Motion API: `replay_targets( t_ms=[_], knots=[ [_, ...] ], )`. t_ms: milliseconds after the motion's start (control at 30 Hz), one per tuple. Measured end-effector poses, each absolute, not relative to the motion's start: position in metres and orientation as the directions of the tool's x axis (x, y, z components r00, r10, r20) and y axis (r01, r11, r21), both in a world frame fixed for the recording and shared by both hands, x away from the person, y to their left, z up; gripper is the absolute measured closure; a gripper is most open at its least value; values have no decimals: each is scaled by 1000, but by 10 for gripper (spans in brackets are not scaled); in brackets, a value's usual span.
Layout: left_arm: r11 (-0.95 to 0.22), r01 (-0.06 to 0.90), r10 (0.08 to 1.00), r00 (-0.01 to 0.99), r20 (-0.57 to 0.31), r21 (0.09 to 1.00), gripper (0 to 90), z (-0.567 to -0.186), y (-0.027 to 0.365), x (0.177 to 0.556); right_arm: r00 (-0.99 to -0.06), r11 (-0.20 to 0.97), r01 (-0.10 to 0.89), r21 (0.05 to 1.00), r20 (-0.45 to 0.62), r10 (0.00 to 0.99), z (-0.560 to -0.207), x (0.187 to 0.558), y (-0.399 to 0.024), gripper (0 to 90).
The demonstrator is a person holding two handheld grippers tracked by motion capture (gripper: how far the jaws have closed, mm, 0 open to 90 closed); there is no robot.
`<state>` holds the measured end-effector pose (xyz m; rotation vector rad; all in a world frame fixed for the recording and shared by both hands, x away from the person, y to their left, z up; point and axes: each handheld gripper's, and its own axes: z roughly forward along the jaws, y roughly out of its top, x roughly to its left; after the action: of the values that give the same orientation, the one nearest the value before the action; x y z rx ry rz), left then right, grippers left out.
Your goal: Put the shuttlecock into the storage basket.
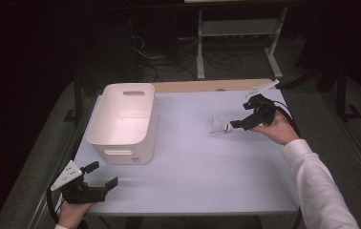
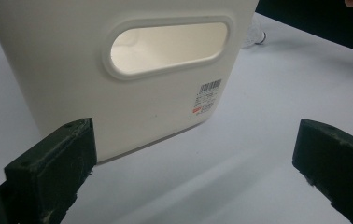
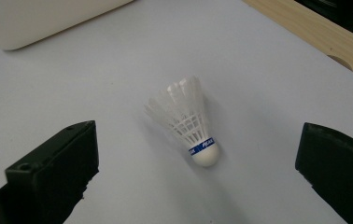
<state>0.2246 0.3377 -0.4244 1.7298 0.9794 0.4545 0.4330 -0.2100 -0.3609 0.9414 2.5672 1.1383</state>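
A white feathered shuttlecock (image 1: 218, 126) with a blue band on its cork lies on its side on the pale table (image 1: 193, 171), right of centre. My right gripper (image 1: 239, 112) hovers just to its right, open. In the right gripper view the shuttlecock (image 3: 191, 123) lies ahead of my right gripper (image 3: 195, 172), cork end nearest, untouched between the lines of the wide-spread jaws. A white plastic bin (image 1: 121, 121) with handle slots stands at the left. My left gripper (image 1: 103, 174) is open near the front left corner, facing the bin's near wall (image 2: 118, 74), with nothing between its fingers (image 2: 53, 163).
A wooden strip (image 1: 207, 86) runs along the table's far edge. Beyond it stand a metal shelf frame (image 1: 238, 28) and loose cables on a dark floor. A barcode label (image 2: 208, 98) is stuck on the bin's near wall. The person's white sleeve (image 1: 317, 186) crosses the front right.
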Motion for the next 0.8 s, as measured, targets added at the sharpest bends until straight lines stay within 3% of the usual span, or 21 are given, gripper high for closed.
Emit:
replay_targets(
  t_ms=[800],
  knots=[
    [-121, 390, 789, 596, -150, 913, 0, -425, 338, 225, -796, 541, 488, 685, 94, 599, -373, 455, -196, 0]
  ],
)
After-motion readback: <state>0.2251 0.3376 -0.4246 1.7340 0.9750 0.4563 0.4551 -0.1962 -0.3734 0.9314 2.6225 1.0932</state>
